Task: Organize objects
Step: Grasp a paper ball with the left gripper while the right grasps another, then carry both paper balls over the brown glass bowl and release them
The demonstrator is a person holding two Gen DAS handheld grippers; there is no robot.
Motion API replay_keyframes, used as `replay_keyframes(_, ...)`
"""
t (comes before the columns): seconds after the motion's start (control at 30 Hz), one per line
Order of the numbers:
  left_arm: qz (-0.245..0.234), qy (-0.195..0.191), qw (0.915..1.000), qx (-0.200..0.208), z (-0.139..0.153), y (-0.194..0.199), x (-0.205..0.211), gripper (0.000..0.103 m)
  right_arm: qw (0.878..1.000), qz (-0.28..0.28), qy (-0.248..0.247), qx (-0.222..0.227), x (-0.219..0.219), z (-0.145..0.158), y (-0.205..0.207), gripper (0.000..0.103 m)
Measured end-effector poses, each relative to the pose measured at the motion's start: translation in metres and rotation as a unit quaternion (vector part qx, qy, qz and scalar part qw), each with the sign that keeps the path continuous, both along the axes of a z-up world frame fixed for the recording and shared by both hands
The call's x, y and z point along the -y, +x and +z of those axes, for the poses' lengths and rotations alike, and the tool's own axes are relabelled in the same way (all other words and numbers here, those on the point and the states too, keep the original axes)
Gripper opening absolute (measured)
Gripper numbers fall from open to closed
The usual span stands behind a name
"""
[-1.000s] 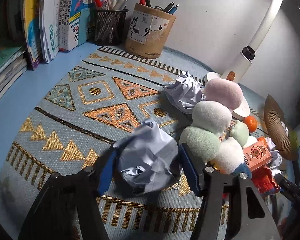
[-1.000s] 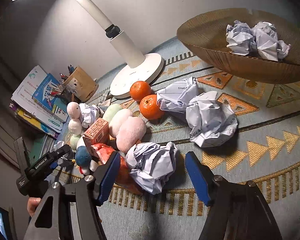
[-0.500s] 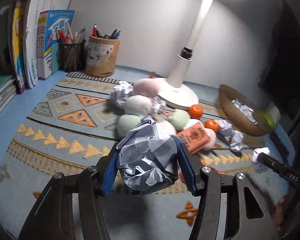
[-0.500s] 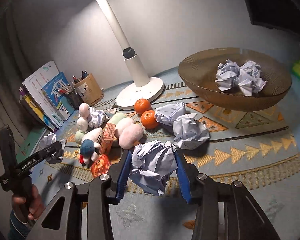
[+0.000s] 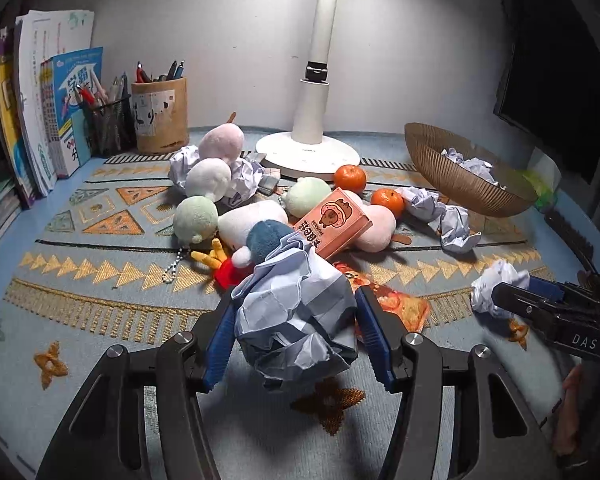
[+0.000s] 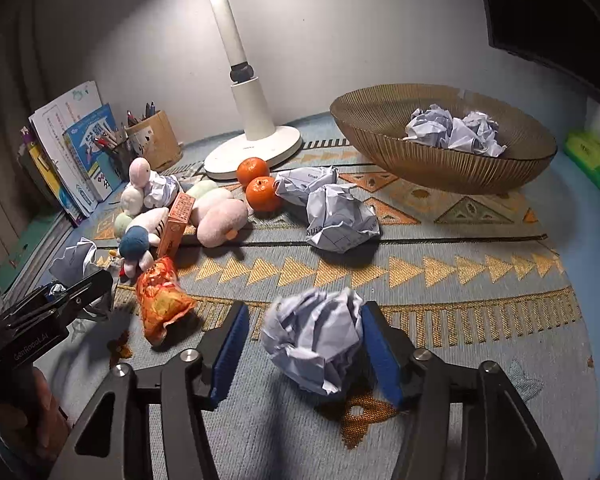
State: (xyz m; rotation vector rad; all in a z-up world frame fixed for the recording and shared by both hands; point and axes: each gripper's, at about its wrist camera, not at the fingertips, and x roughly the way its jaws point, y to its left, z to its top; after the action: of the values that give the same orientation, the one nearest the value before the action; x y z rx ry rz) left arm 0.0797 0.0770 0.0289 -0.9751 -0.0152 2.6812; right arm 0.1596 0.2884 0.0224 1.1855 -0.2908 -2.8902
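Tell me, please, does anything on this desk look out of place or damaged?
Yes. Two crumpled paper balls lie loose on the mat beside the oranges, while others sit in the brown bowl. The orange box leans askew against the plush toys.

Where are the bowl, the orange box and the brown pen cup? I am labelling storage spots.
bowl (image 6: 440, 164), right wrist view, on its ribbed outer wall.
orange box (image 5: 336, 222), left wrist view, on its printed top face.
pen cup (image 5: 160, 116), left wrist view, on its front side.
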Motion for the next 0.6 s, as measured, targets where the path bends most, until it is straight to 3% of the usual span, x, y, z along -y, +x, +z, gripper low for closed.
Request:
replay_keyframes(0.13, 0.005, -0.004, 1.0, -0.008, 0.0011, 0.0029, 0.0004, 0.055, 1.0, -0.003, 0.012, 0.001, 0.0034, 0.0001, 0.0004, 0.092)
replay_keyframes(0.6, 0.005, -0.006, 0.9999, -0.009, 0.0003, 0.0031, -0.0007, 0.056, 1.0, -0.014, 0.028, 0.001, 0.0047, -0.0003, 0.0, 0.092)
